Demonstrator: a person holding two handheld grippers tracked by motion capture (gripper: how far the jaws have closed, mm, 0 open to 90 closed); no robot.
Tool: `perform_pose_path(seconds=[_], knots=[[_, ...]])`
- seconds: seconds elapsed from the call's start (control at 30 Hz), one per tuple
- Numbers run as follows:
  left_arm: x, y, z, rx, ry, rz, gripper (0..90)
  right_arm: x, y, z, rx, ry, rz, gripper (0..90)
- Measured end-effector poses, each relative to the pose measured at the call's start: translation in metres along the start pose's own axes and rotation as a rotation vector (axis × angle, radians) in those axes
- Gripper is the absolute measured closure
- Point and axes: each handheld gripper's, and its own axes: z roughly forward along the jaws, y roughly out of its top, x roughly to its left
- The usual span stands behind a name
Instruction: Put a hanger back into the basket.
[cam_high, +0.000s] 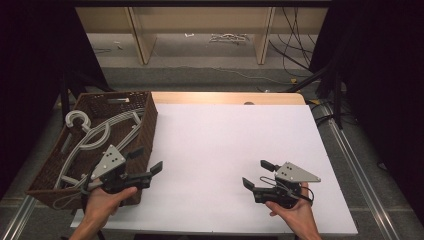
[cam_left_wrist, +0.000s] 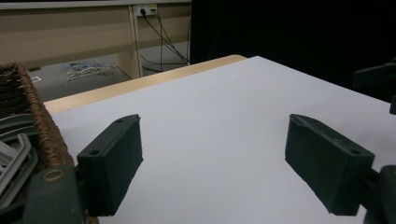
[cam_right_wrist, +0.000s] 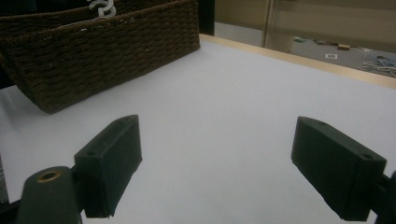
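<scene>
Left gripper hangs just above the white table top, jaws spread wide with nothing between them. The wicker basket sits hard at the left jaw's side, its woven rim running up along the table's edge. Inside the basket, pale grey hangers lie stacked against the wall. Beyond the table's far wooden edge, away from the basket, cables trail down to the floor.
</scene>
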Motion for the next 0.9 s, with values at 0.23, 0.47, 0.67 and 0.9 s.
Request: perform_pose_path(seconds=[0.23,0.47,0.67,0.9], knots=[[-0.003,-0.014,0.005,0.019,-0.002,0.010,18.5,0.009,-0.001,-0.002,-0.008,0.015,0.002,16.4],[-0.008,-0.027,0.002,-0.001,0.003,-0.009,18.9,0.013,-0.004,-0.007,0.000,0.001,-0.003,15.9],[-0.013,-0.031,0.003,-0.012,0.010,-0.005,18.7,0.017,-0.009,-0.013,-0.001,-0.003,-0.002,15.8],[-0.022,-0.032,0.007,-0.028,-0.008,0.026,18.7,0.018,-0.009,-0.015,-0.011,-0.019,-0.010,15.8]])
